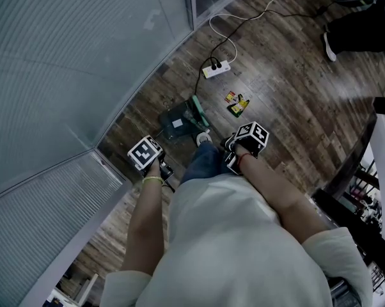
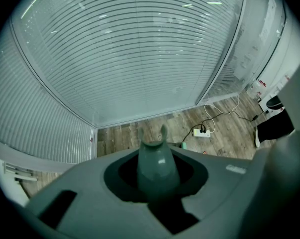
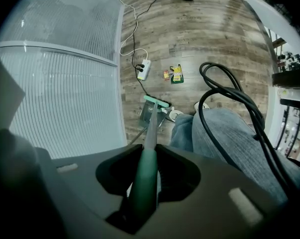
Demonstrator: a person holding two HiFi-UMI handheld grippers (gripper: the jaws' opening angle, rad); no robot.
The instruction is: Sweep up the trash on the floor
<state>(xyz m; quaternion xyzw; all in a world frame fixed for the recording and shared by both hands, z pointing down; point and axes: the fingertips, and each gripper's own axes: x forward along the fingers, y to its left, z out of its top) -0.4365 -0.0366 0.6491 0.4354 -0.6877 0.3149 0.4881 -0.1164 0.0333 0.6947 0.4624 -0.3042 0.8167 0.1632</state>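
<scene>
The trash [image 1: 237,103], a few small yellow, red and green wrappers, lies on the wood floor just past the broom head [image 1: 197,110]; it shows as trash [image 3: 176,74] in the right gripper view. A grey dustpan [image 1: 176,122] stands on the floor next to the broom head, by my foot. My left gripper [image 1: 146,153] is shut on the dustpan's grey handle [image 2: 157,166], whose forked top pokes out between the jaws. My right gripper [image 1: 247,142] is shut on the green broom handle [image 3: 144,178], which runs down to the broom head [image 3: 156,102] beside the dustpan [image 3: 148,116].
A white power strip [image 1: 216,69] with cables lies beyond the trash, near the glass wall with blinds [image 1: 71,62]. Another person's shoe [image 1: 329,46] is at the far right. A dark table edge [image 1: 365,146] and shelving stand on my right. A black cable [image 3: 234,98] loops over my leg.
</scene>
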